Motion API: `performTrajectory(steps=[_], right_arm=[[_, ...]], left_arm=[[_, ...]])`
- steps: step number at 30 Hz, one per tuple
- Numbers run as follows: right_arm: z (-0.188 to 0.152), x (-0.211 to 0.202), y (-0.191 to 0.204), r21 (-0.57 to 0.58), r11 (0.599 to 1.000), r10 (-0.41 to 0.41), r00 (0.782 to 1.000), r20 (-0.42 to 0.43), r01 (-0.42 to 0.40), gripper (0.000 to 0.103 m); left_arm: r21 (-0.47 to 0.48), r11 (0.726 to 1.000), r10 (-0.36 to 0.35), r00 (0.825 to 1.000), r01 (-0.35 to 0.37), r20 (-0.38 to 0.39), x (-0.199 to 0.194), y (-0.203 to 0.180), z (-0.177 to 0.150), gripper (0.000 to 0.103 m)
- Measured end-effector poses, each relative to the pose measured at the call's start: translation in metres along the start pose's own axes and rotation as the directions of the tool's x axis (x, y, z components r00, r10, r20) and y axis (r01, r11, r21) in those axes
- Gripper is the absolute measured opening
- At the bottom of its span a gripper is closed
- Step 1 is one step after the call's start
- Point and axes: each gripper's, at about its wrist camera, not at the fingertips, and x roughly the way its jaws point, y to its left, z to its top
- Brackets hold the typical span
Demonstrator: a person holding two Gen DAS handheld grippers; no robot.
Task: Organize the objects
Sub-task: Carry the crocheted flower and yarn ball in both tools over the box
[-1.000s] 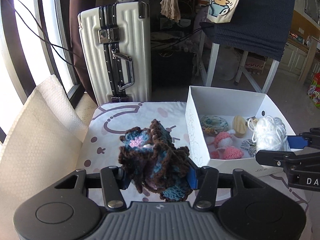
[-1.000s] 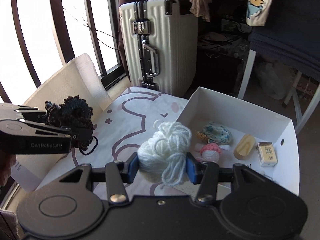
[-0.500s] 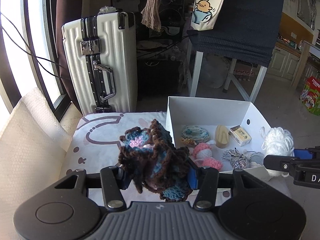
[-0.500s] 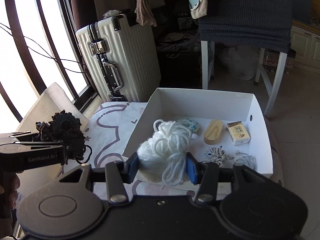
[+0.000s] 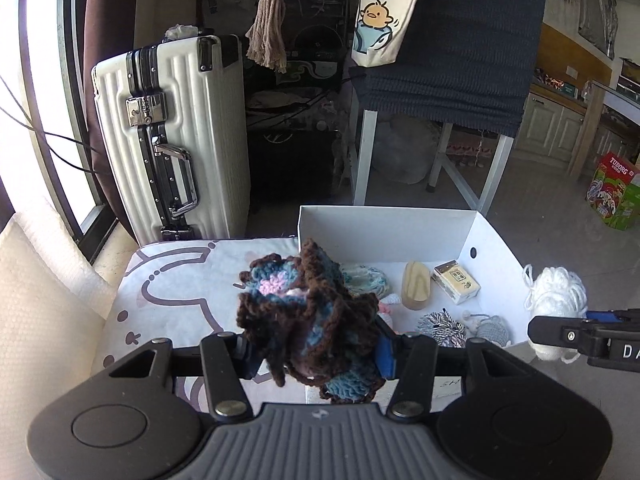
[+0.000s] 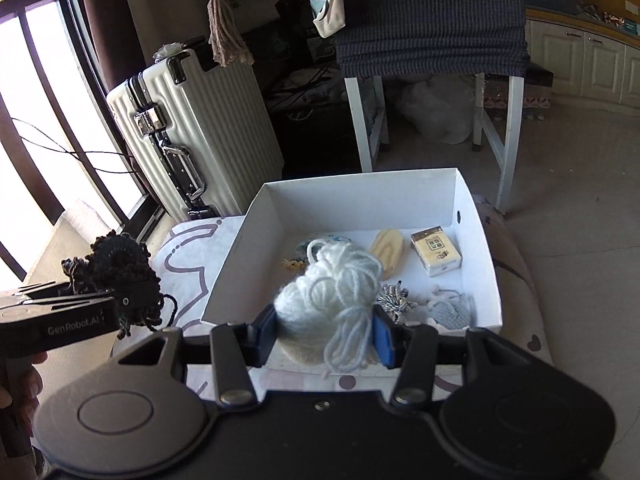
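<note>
My left gripper (image 5: 314, 350) is shut on a brown, blue and pink crochet piece (image 5: 304, 312), held above the near left edge of the white box (image 5: 384, 224). My right gripper (image 6: 324, 336) is shut on a white yarn bundle (image 6: 336, 284), held above the box's near wall (image 6: 352, 364). The left gripper shows in the right wrist view (image 6: 116, 308) to the left of the box. The right gripper with the yarn (image 5: 556, 300) shows at the right of the left wrist view. The box holds a wooden piece (image 6: 386, 246), a small carton (image 6: 436, 250), striped twine (image 6: 394, 300) and a grey knit (image 6: 448, 308).
The box sits on a patterned white cloth (image 5: 180, 292). A white suitcase (image 5: 172, 136) stands behind the table. A textured cream roll (image 5: 44, 320) lies at the left. A white-legged table draped in a dark blanket (image 5: 452, 40) stands behind the box.
Both grippers have risen and drawn back, each holding its piece. The right gripper has moved over the box's near side. More of the box's inside shows.
</note>
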Motion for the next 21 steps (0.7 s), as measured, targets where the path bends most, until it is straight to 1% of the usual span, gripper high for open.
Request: performTrajectory(steps=[5, 8, 14, 18, 21], right_arm=[[0.009, 0.007, -0.011, 0.072, 0.997, 0.003, 1.000, 0.018, -0.004, 0.050], [0.016, 0.017, -0.014, 0.108, 0.994, 0.003, 1.000, 0.018, -0.005, 0.050], [0.028, 0.048, -0.019, 0.162, 0.987, 0.002, 1.000, -0.003, -0.001, 0.050], [0.034, 0.071, -0.023, 0.185, 0.983, 0.002, 1.000, -0.027, 0.003, 0.050], [0.035, 0.089, -0.022, 0.185, 0.983, 0.005, 0.999, -0.052, 0.005, 0.050]], left_arm=[[-0.013, 0.999, -0.032, 0.999, 0.033, 0.022, 0.014, -0.003, 0.008, 0.054], [0.009, 0.999, -0.046, 0.999, 0.046, 0.021, 0.025, -0.010, 0.014, 0.054], [0.129, 0.991, -0.042, 0.999, 0.043, -0.009, 0.056, -0.030, 0.020, 0.054], [0.248, 0.968, -0.025, 0.999, 0.034, -0.043, 0.080, -0.043, 0.016, 0.054], [0.305, 0.952, -0.007, 0.998, 0.028, -0.069, 0.097, -0.050, 0.012, 0.054]])
